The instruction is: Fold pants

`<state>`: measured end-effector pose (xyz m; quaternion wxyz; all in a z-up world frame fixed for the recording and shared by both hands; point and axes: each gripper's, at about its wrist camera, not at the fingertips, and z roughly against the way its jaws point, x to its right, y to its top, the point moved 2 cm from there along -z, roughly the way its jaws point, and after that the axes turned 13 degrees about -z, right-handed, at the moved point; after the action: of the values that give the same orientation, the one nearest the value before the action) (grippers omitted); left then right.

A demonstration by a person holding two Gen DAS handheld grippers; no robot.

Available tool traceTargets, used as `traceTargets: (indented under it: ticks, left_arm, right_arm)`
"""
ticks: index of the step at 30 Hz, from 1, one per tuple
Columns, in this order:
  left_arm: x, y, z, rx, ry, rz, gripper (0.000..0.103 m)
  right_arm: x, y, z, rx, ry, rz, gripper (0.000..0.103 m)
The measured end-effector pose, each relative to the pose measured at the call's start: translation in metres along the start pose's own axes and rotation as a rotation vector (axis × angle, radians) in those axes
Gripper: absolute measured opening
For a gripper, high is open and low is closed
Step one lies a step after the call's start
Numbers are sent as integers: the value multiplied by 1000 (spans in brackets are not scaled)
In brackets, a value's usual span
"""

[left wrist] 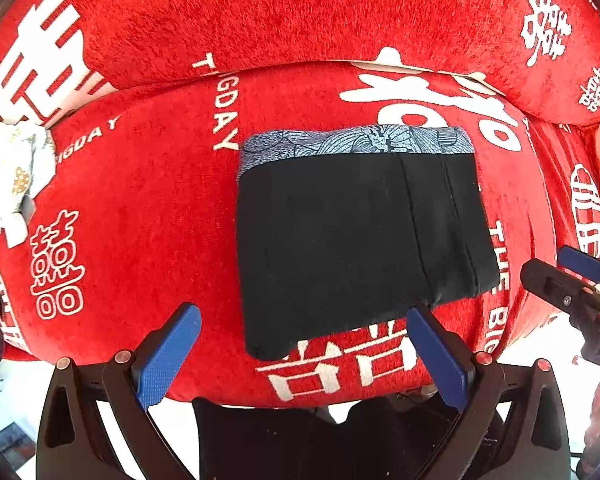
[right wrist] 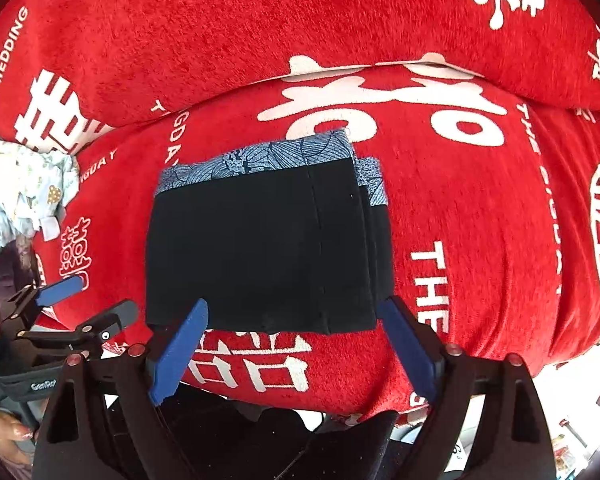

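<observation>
The pants were black, smooth-knit, with a blue-grey waistband printed in a fine leaf-like line pattern. They lay folded into a compact, roughly rectangular stack, waistband along the far edge. In the right wrist view the stack showed several layers stepped at its right side, with a second strip of waistband peeking out beside the top layer. Stitched seams ran from the waistband toward the near edge.

The stack lay flat on a red sofa seat cushion, directly ahead of both grippers. The cushion cover was a napped, chenille-like cloth with white characters and lettering. A matching back cushion rose behind the stack.

Left gripper: jaws spread wide apart, nothing between them. Its blue textured pads sat just short of the stack's near edge, the right fingertip overlapping the near right corner in view; contact could not be determined.

Right gripper: jaws likewise wide apart, empty, straddling the near edge of the stack. It also appeared at the right margin of the left wrist view.

A crumpled pale printed cloth lay far to the left of the left gripper, well apart from the pants.
</observation>
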<state>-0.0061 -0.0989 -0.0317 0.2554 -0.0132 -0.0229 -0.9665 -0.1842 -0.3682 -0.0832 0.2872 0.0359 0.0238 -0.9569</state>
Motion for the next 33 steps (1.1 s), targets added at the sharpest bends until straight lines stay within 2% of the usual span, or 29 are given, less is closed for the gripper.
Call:
traceTargets:
  ticks: [2,4,8,15,33]
  left_arm:
    - [0,-1,7,-1,12,-1,103]
    - [0,-1,11,-5,32,3,103]
    - [-2,-2,17,-20,49,5,103]
    - [-3,0,29,-11,70,-26,103]
    - [-9,0,36,-10,58,-7,103]
  right_arm:
    - [-3,-2,2,-29,-22,12,100]
    - [-8,-3,2,-53,-20,21,100]
    - [-16,-4,9,-42,-61,35,100]
    - [-21,-2,21,-26,-48,6,100]
    - [-33,-6,24,-29,-58,16,100]
